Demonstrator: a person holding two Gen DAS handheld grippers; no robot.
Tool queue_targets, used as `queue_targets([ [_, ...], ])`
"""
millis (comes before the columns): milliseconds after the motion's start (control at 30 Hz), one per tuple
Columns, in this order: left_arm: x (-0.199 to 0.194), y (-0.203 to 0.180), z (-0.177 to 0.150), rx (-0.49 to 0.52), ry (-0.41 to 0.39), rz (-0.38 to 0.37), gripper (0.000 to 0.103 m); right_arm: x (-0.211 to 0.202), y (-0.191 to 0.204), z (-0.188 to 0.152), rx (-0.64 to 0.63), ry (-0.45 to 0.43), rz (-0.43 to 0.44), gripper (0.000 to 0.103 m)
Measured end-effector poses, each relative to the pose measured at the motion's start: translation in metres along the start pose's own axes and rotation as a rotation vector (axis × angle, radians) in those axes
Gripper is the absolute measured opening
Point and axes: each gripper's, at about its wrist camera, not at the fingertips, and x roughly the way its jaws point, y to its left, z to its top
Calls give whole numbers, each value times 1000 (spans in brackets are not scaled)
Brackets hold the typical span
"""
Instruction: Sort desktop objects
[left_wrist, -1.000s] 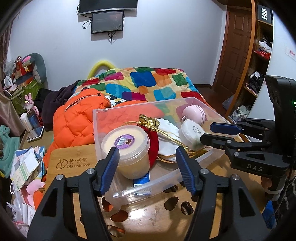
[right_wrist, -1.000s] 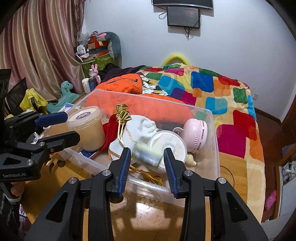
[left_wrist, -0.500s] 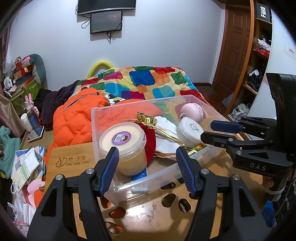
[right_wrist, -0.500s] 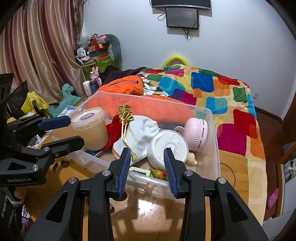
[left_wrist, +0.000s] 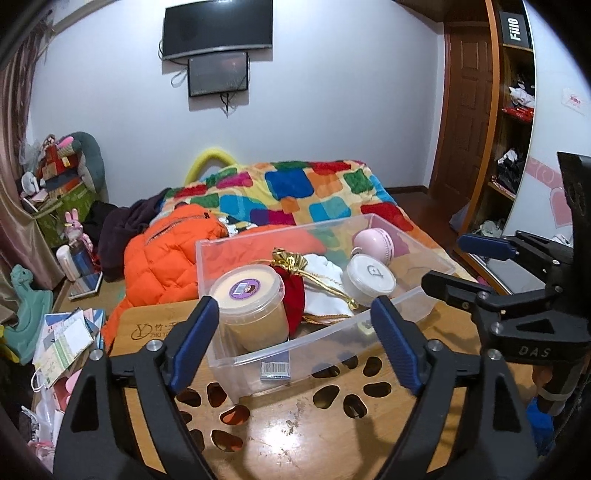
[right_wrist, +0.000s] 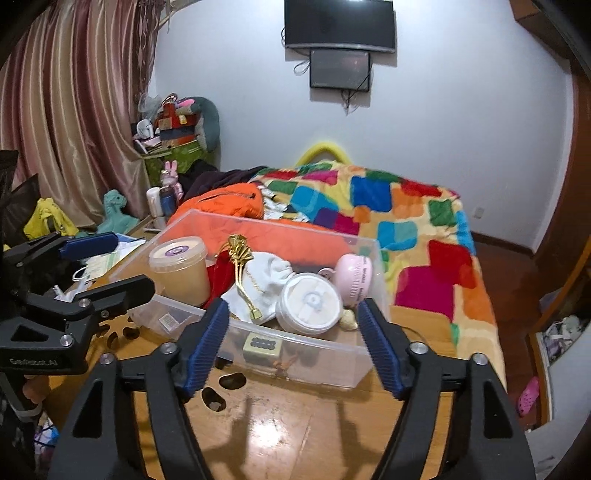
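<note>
While both tongs (left_wrist: 291, 339) (right_wrist: 291, 343) gape empty, they hover before the clear bin (left_wrist: 332, 332).

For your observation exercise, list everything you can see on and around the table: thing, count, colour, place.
table: 1, wooden, foreground.
bin: 1, clear plastic, on the table.
tub: 1, beige, purple label, left in the bin.
pouch: 1, red with gold top, beside the tub.
cloth: 1, white, middle of the bin.
round jar: 1, white, lying on its side, right of the cloth.
pink case: 1, behind the jar.
jacket: 1, orange, behind the bin.
blanket: 1, multicoloured, on the bed.
left tool: open, empty.
right tool: open, empty.
</note>
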Motion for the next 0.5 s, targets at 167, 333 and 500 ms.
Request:
queue_targets([
  [167, -12, -1, -1, -4, -28, 17, 89, -17, 4, -2, -3, -39, -32, 83],
  [333, -24, -2, -3, -11, -52, 9, 96, -28, 6, -3, 17, -49, -42, 93],
  [500, -35, 0, -9, -37, -65, -15, 98, -42, 9, -5, 29, -87, -71, 102],
])
